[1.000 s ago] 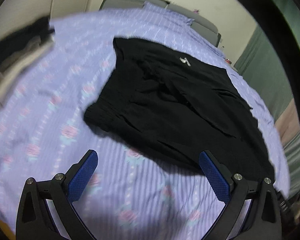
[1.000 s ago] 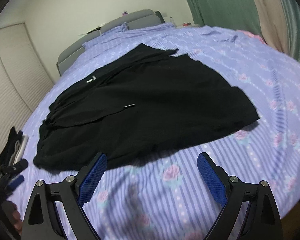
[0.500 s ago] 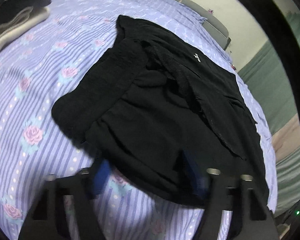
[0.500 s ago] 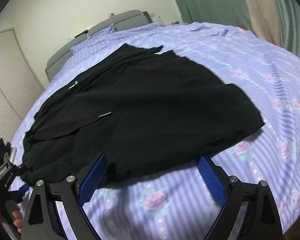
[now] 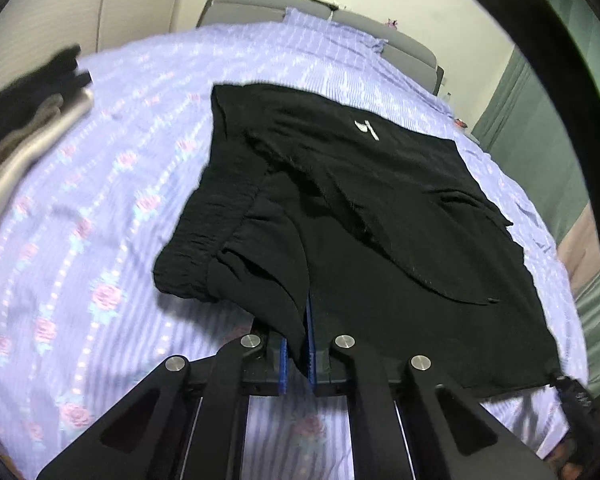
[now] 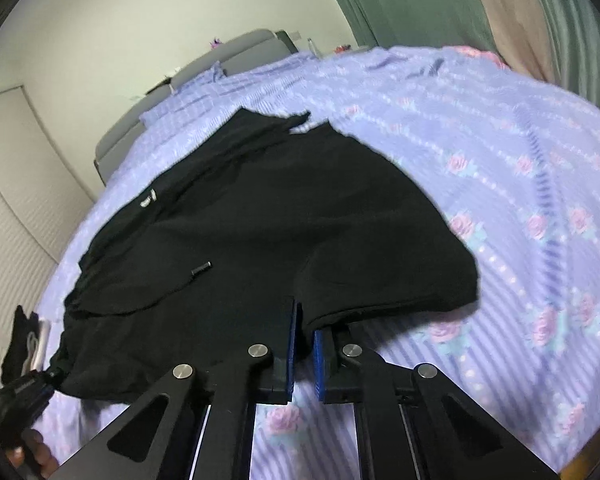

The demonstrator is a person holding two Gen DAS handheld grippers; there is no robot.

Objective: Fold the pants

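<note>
Black pants [image 5: 380, 216] are being shown spread across the middle of a bed [image 5: 112, 184], the waistband lying toward the left side and the leg ends toward the right. The near edge of the pants is being gripped at two places: the left tool [image 5: 296, 344] has just been closing and is now clamped on a bunched fold of cloth near the waistband, while the right tool [image 6: 305, 344] has likewise just been closing and is clamped on the hem near the leg end. The two grips are probably being taken well apart so that the near edge can be lifted evenly and carried over toward the headboard [image 5: 260, 6] side in one fold. Open sheet is being left beyond the far edge of the pants and toward the right side of the bed. A pile of folded clothes [image 5: 28, 120] is lying near the left edge, well apart from the pants. The near edge of the bed is lying just below both tools.
</note>
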